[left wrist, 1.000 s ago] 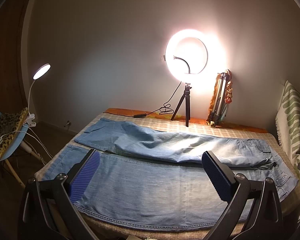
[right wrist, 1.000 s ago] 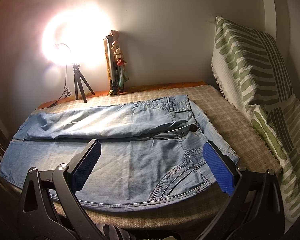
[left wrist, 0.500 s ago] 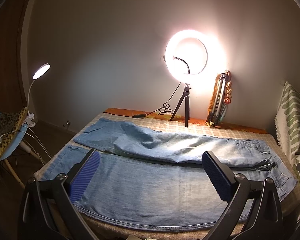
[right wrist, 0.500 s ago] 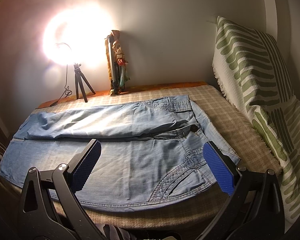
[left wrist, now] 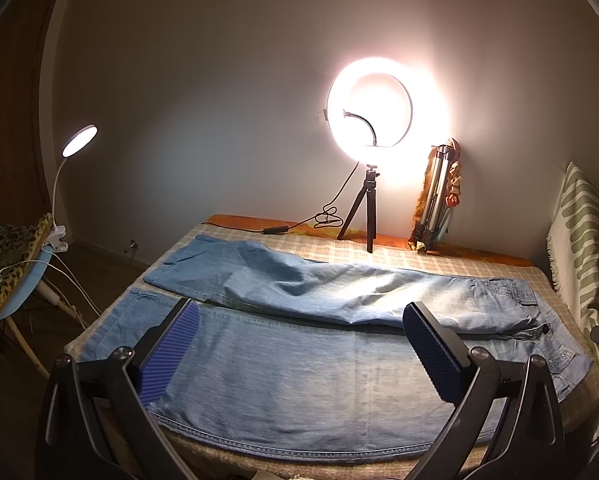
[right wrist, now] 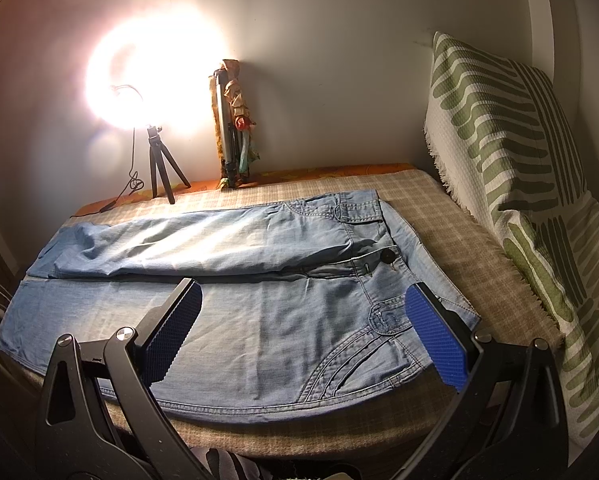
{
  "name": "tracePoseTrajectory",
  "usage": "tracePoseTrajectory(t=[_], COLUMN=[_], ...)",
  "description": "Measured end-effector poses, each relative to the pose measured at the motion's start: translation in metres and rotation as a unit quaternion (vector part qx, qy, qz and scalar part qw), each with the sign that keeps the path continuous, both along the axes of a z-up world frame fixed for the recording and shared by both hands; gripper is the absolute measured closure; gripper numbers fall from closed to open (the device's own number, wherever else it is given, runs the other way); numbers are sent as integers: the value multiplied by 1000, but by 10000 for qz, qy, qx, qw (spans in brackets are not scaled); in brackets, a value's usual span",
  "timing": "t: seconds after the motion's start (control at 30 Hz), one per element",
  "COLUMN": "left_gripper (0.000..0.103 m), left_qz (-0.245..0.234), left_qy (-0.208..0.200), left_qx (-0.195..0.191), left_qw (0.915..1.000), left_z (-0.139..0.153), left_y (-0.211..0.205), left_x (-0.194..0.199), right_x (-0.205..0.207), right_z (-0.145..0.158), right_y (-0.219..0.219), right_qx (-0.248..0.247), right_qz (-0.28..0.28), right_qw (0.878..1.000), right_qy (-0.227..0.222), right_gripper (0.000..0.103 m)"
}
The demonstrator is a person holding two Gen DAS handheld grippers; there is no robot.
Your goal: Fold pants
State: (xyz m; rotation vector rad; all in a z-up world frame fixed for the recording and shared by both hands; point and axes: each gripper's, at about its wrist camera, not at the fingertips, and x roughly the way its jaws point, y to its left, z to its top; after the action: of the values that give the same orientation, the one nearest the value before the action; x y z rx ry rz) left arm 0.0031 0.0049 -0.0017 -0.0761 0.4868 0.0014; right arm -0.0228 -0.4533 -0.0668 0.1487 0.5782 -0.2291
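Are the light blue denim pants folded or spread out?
Spread out: the light blue denim pants lie flat on the checked bed cover, both legs side by side.

The pants [left wrist: 299, 368] in front of me are light blue, faded denim, spread flat and unfolded across the checked bed cover, legs lying side by side. The waistband with its dark button [right wrist: 387, 257] sits toward my right, the hems toward my left. The near leg lies smooth, its stitched side seam running along the bed's front edge. The far leg is rumpled, creased along its length, and overlaps the near one slightly.
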Motion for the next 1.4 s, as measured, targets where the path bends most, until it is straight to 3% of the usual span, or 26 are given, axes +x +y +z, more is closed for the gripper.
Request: tracePoseTrajectory(t=[0.97, 1.13, 1.4], left_gripper=[0, 0, 0], left_qz=[14, 114, 332], left_qy=[118, 281, 646], left_qx=[-57, 2, -57], left_qw=[9999, 9995, 9973], left_z=[-8, -17, -38], left_y=[0, 14, 59], left_x=[6, 14, 30], right_x=[1, 8, 27], right_z=[-5, -8, 17], right_y=[5, 6, 23], right_qx=[-9, -90, -322], right_qz=[-6, 152, 841], right_qw=[10000, 9998, 9959], right_qy=[39, -7, -118], right_gripper=[0, 0, 0])
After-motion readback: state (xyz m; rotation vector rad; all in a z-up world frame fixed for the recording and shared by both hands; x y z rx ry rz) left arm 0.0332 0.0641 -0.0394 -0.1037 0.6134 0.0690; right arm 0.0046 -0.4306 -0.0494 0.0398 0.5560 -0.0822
